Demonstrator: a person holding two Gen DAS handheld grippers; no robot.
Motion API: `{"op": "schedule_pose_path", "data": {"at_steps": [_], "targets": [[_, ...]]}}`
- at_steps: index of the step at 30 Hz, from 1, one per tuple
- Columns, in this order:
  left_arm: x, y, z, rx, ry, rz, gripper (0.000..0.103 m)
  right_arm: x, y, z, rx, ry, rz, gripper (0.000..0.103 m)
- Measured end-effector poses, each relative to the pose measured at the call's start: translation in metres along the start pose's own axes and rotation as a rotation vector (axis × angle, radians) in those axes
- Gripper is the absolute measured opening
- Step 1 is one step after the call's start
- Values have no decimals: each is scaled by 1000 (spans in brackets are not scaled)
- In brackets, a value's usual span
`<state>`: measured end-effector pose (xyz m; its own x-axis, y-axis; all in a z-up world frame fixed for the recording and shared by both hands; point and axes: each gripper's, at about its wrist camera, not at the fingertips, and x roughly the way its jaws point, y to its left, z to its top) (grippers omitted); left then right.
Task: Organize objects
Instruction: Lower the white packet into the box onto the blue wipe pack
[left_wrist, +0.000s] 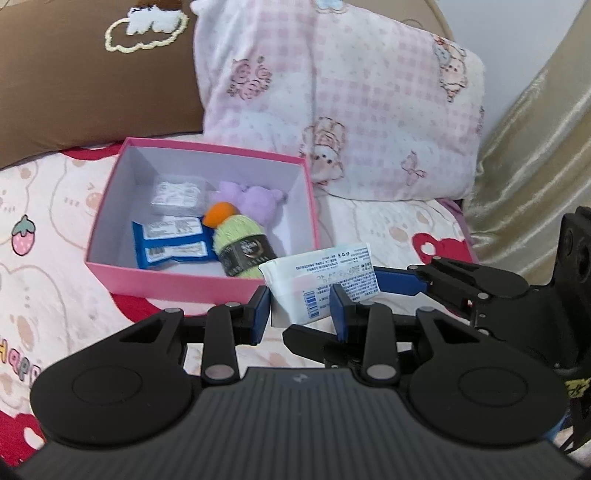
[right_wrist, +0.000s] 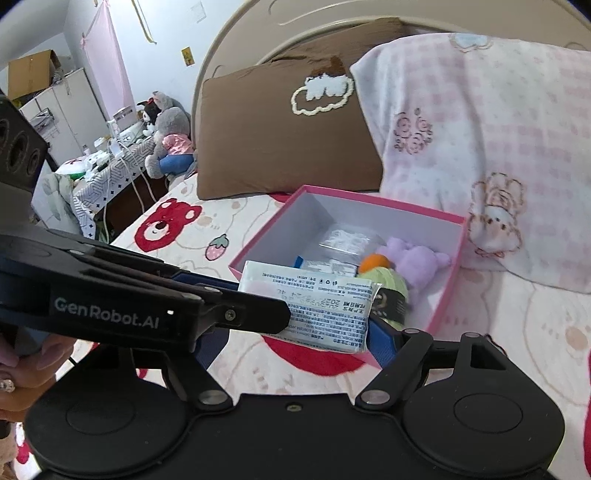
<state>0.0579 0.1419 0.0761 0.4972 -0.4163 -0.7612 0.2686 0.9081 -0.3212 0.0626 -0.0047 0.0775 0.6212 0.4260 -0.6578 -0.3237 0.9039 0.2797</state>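
A bed (left_wrist: 55, 206) with a soft cartoon-print sheet carries an open pink cardboard box (left_wrist: 177, 280). Both tongs share one white crinkly packet (left_wrist: 317, 280) above the box's near edge: the left tongs (left_wrist: 300, 314) narrow across an end, the right tongs (right_wrist: 299, 325) wide along its length. I judge the slick film could slip, or catch the rim and tip the light box.

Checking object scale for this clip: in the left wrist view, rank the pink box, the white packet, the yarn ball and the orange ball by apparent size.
1. pink box
2. white packet, though it sits nearer the camera, so it looks enlarged
3. yarn ball
4. orange ball
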Motion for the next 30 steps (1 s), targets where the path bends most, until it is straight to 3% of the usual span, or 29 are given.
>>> {"op": "schedule_pose_path", "data": {"at_steps": [10, 17, 23, 30], "targets": [[32, 36, 33, 26, 50, 119, 32, 60, -1, 29, -46, 23, 18, 77], [74, 75, 57, -58, 96, 180, 34, 119, -21, 51, 27, 88, 81, 80], [108, 112, 66, -141, 124, 169, 35, 163, -43, 60, 98, 155, 148, 82], [136, 136, 62, -192, 140, 125, 34, 193, -50, 59, 86, 202, 104, 82]]}}
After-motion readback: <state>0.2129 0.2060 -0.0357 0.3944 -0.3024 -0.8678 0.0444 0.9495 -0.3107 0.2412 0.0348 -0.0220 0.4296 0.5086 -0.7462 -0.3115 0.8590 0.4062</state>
